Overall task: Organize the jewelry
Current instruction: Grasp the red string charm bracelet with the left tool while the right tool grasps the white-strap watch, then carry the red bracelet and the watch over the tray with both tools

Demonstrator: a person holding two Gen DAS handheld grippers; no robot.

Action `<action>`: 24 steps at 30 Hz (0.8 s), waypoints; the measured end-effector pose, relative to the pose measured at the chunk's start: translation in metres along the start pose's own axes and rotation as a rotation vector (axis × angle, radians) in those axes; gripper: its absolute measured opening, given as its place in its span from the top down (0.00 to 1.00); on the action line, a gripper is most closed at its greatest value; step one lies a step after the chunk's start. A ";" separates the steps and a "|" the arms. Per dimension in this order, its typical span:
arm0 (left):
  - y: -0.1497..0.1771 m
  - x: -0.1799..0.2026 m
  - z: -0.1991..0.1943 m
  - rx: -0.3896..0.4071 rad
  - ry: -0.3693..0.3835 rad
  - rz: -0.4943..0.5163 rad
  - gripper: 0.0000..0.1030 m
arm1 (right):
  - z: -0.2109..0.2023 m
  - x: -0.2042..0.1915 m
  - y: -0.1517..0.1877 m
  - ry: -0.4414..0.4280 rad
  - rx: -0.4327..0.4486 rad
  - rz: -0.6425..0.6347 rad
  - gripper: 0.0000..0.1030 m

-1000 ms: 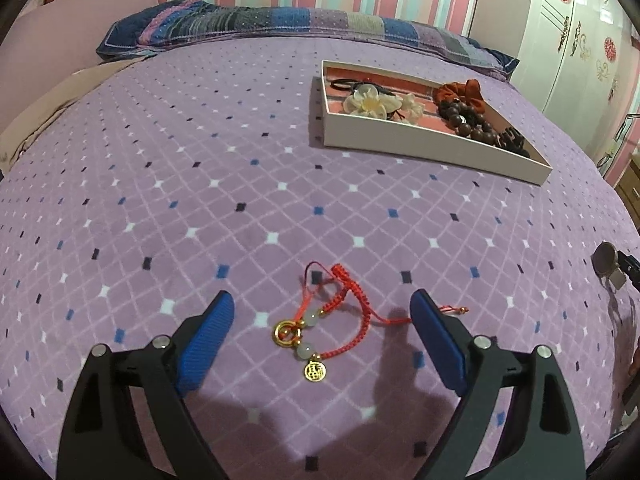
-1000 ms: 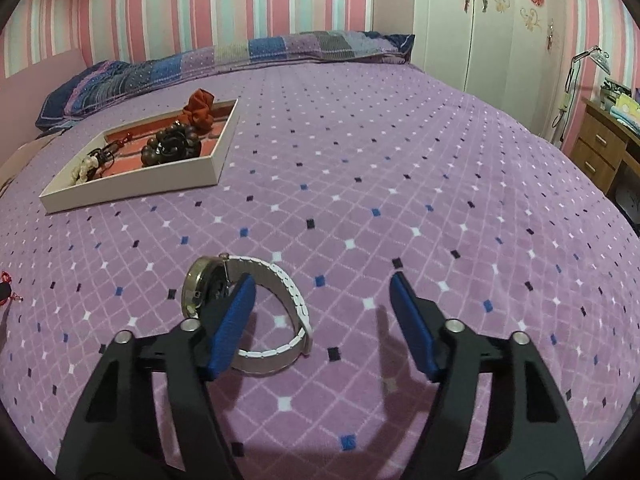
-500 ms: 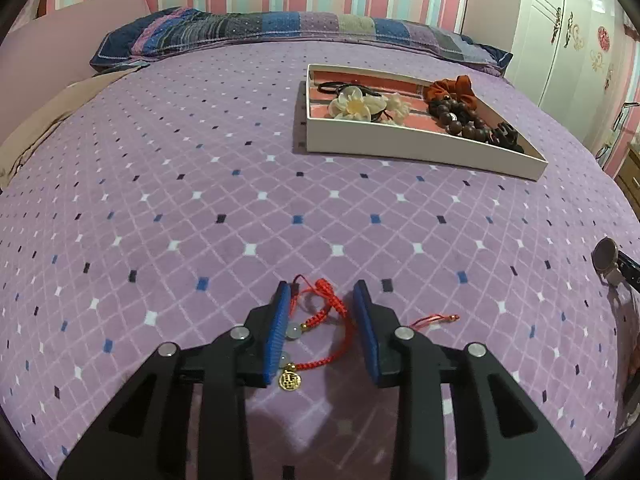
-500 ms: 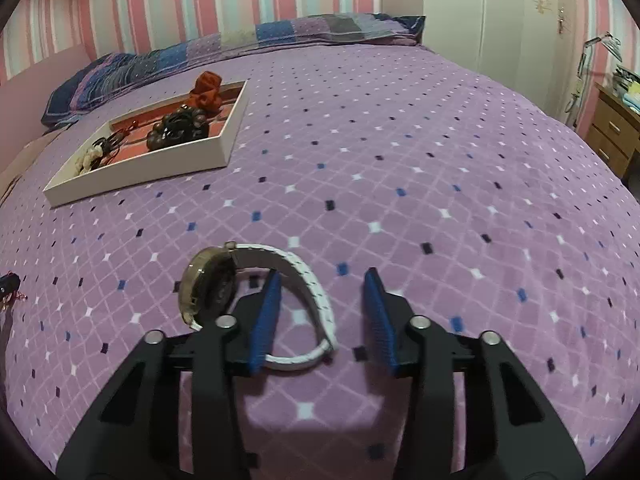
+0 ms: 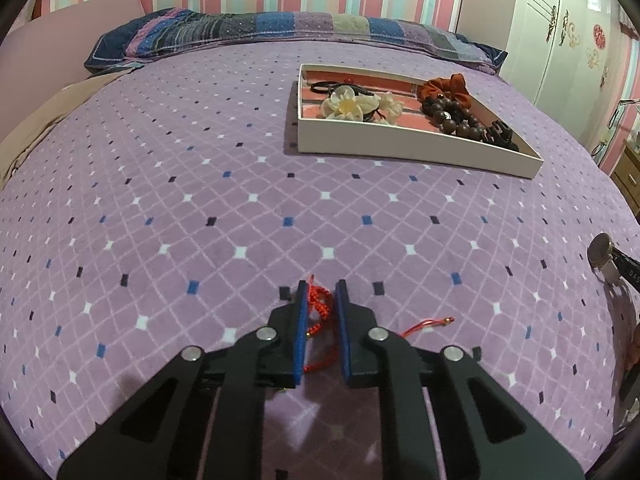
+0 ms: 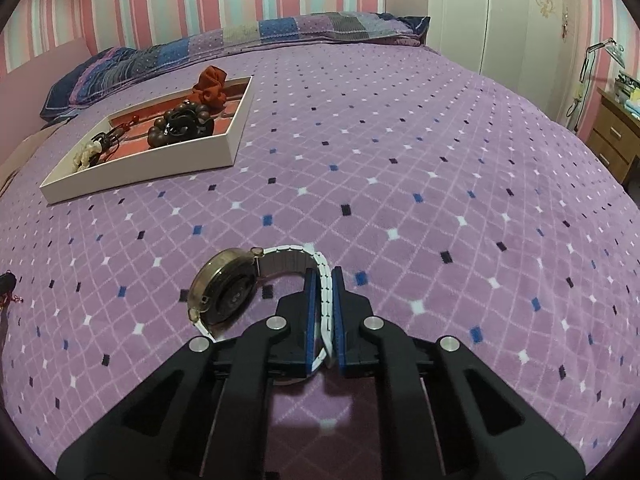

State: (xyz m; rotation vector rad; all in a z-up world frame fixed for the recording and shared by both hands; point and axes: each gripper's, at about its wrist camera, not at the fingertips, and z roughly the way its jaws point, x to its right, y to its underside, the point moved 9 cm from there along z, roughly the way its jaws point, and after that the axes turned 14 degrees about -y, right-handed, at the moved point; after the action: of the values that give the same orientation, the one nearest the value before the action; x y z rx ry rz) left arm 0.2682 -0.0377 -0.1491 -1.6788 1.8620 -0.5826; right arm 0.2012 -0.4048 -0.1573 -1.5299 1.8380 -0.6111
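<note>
My left gripper (image 5: 321,292) is shut on a red cord bracelet (image 5: 320,312) on the purple bedspread; a loose cord end trails to its right. My right gripper (image 6: 323,280) is shut on the white strap of a wristwatch (image 6: 224,292) whose round gold case sticks out to the left. The watch also shows at the right edge of the left wrist view (image 5: 600,250). A white jewelry tray (image 5: 400,140) sits farther up the bed, holding flower hair ties, a brown bead bracelet and an orange scrunchie. The same tray is at the upper left in the right wrist view (image 6: 140,168).
A striped pillow (image 5: 280,28) lies at the head of the bed. A white wardrobe (image 5: 560,32) stands to the right. A wooden nightstand (image 6: 616,136) with a lamp is beyond the bed's right side.
Both grippers went from wide open to shut: the left closed on the red bracelet, the right on the watch strap.
</note>
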 end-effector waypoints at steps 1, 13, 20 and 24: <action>0.000 0.000 0.000 0.000 0.001 -0.001 0.88 | 0.000 0.000 0.000 0.000 0.002 -0.002 0.92; -0.006 0.002 -0.014 0.022 0.014 -0.023 0.92 | -0.012 -0.014 -0.007 -0.012 0.051 -0.001 0.93; -0.024 0.003 -0.032 0.069 0.015 -0.046 0.94 | -0.016 -0.033 -0.019 -0.025 0.087 -0.007 0.93; -0.031 0.004 -0.042 0.090 0.019 -0.056 0.94 | -0.017 -0.047 -0.027 -0.058 0.097 -0.002 0.93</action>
State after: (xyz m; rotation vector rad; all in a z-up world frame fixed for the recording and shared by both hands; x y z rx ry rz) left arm 0.2638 -0.0471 -0.0981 -1.6763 1.7795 -0.6971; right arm 0.2113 -0.3655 -0.1180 -1.4704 1.7384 -0.6404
